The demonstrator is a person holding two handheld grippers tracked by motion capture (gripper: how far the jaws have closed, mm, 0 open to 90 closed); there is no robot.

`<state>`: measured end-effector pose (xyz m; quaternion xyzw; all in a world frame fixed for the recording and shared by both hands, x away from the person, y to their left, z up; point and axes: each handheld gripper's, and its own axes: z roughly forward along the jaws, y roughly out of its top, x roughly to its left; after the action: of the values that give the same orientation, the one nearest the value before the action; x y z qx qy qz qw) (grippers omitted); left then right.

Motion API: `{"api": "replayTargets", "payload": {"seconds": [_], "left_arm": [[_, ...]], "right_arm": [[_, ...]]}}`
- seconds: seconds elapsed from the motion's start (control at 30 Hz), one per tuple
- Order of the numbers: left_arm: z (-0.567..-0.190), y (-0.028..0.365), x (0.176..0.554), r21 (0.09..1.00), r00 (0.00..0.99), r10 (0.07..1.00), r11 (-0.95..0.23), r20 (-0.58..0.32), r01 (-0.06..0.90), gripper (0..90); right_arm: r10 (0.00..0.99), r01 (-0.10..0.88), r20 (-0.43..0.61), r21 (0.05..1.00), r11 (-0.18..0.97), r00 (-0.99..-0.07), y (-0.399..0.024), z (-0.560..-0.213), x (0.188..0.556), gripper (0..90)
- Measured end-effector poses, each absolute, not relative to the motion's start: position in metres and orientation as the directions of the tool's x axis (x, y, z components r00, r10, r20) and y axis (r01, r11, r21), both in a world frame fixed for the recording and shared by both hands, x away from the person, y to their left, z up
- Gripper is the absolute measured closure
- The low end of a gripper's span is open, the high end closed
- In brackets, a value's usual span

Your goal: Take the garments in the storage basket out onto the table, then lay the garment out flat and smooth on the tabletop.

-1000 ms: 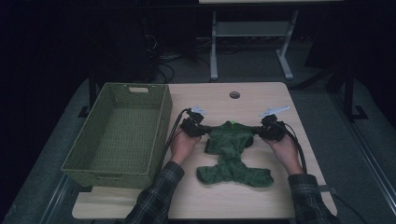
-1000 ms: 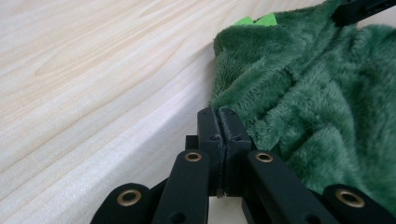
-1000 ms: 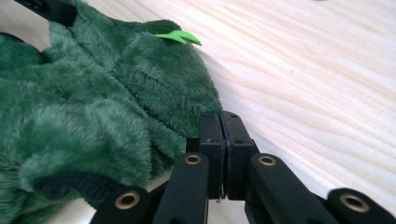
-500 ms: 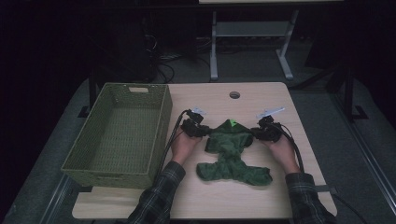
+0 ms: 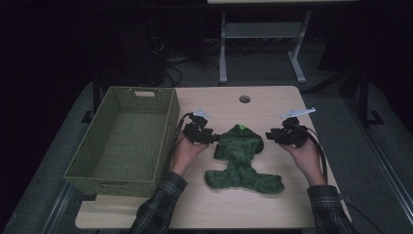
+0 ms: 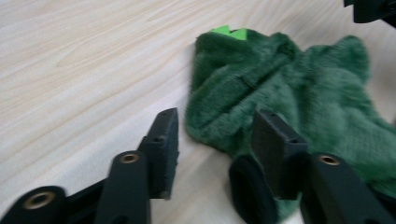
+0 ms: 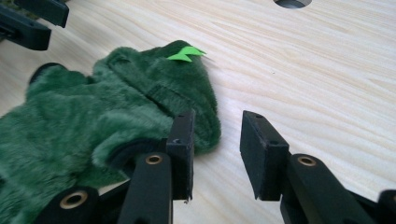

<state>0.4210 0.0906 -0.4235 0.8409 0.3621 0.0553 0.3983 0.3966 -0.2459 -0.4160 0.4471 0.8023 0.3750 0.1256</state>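
A dark green fuzzy garment (image 5: pixel 241 158) with a bright green tag (image 5: pixel 241 127) lies crumpled on the wooden table (image 5: pixel 272 105). My left gripper (image 5: pixel 210 138) sits at its upper left edge. Its jaws have just been opening and stand apart, with the garment's edge (image 6: pixel 289 88) lying loose between and behind them; the pads do not press on it. My right gripper (image 5: pixel 269 136) is at the garment's upper right. Its jaws have also just been opening, and the gap between them (image 7: pixel 217 140) shows bare table, with the garment (image 7: pixel 93 116) just outside one jaw.
A green woven basket (image 5: pixel 117 183) stands empty at the table's left, close to my left hand. A round cable hole (image 5: pixel 244 99) sits at the far middle of the table. A metal desk frame (image 5: pixel 223 44) stands on the dark floor beyond.
Both grippers have opened and let go of the garment's upper corners. The top of the garment, stretched between them before, now lies slack and narrower on the table.
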Motion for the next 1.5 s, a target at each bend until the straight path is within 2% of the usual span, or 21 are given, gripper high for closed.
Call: {"api": "replayTargets", "payload": {"seconds": [0.4,0.7,1.5], "left_arm": [[-0.417,0.092,0.386,0.727,0.781,0.603,-0.461,-0.165,0.509,29.0],[-0.426,0.097,0.360,0.717,0.808,0.573,-0.506,-0.136,0.479,17.9],[-0.448,0.118,0.288,0.718,0.843,0.530,-0.552,-0.091,0.425,17.0]], "right_arm": [[0.804,0.615,0.156,0.730,0.298,-0.574,-0.250,-0.415,0.373,60.2],[0.788,0.589,0.138,0.743,0.318,-0.600,-0.245,-0.413,0.360,59.5],[0.709,0.546,0.166,0.761,0.350,-0.685,-0.209,-0.413,0.332,57.5]]}}
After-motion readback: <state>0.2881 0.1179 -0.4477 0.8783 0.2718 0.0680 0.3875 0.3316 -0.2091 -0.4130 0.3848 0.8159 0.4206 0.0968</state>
